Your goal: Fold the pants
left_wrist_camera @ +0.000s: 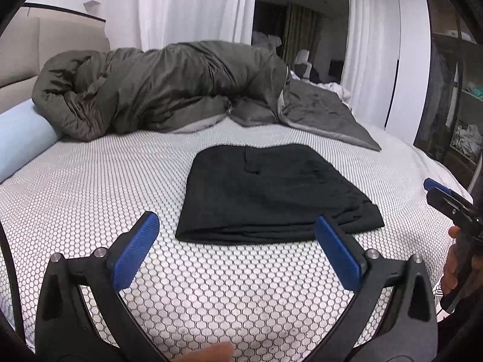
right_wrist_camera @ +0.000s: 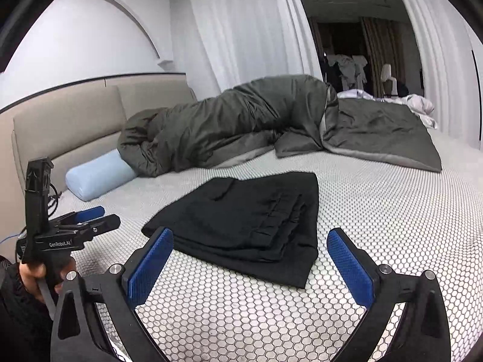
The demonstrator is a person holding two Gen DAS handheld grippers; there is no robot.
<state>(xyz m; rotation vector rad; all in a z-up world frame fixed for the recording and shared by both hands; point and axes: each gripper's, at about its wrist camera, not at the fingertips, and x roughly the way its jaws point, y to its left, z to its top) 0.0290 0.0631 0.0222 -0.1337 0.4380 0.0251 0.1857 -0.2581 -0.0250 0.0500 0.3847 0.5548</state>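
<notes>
A: From the left wrist view, our left hand-held gripper stands wide apart, grasping nothing. The folded pants lie on the bed just ahead and a little right of it, their long folded edge running crosswise to us.

B: From the right wrist view, our right hand-held gripper is released too, empty. There the pants sit straight ahead, stacked edges toward us. We judge both arms about equally near.
</notes>
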